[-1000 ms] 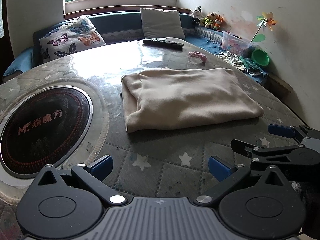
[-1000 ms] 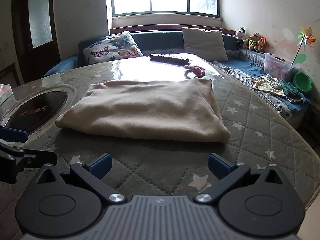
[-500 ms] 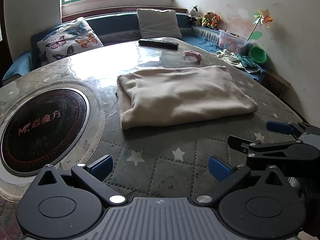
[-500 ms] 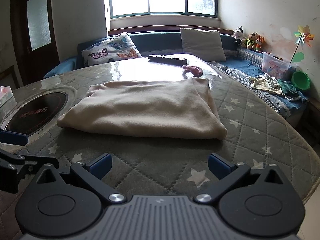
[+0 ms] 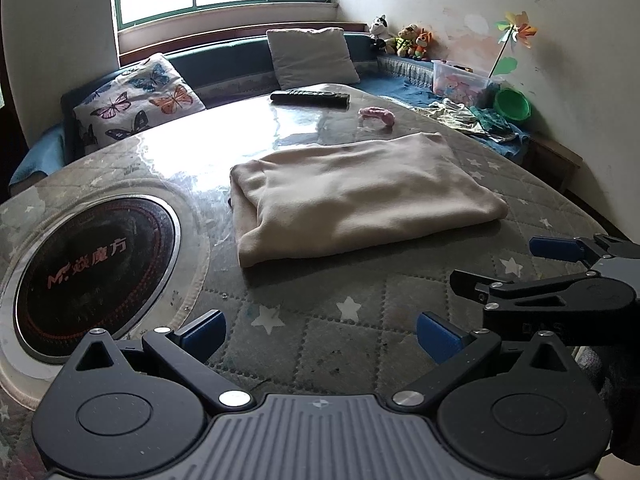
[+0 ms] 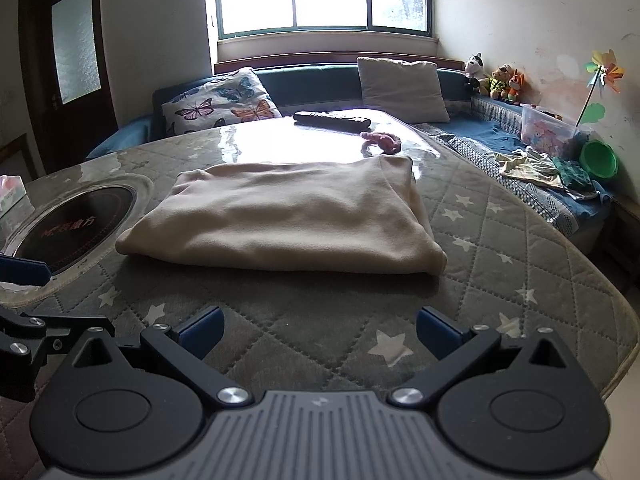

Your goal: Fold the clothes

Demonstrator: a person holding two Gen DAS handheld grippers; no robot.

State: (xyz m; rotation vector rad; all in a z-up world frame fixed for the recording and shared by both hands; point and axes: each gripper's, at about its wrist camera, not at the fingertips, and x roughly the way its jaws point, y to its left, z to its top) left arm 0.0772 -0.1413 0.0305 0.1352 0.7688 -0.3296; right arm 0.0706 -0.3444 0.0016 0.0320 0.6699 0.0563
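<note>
Gaping wide, both tongs (image 5: 320,336) (image 6: 318,332) hold nothing.

soft matt garment (image 5: 360,196), quilted cloth table cover (image 6: 480,240)

Folded garment (image 6: 280,216) mid-table (image 6: 500,248), remote (image 6: 332,119) behind, cooktop (image 6: 76,224) left.

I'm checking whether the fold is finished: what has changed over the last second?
Both grippers, left and right, drew back a little from the folded beige garment, jaws open and holding nothing throughout. In the left view the right gripper stays alongside. The garment lies folded in the same spot on the table; the remote and pink item are unmoved.
</note>
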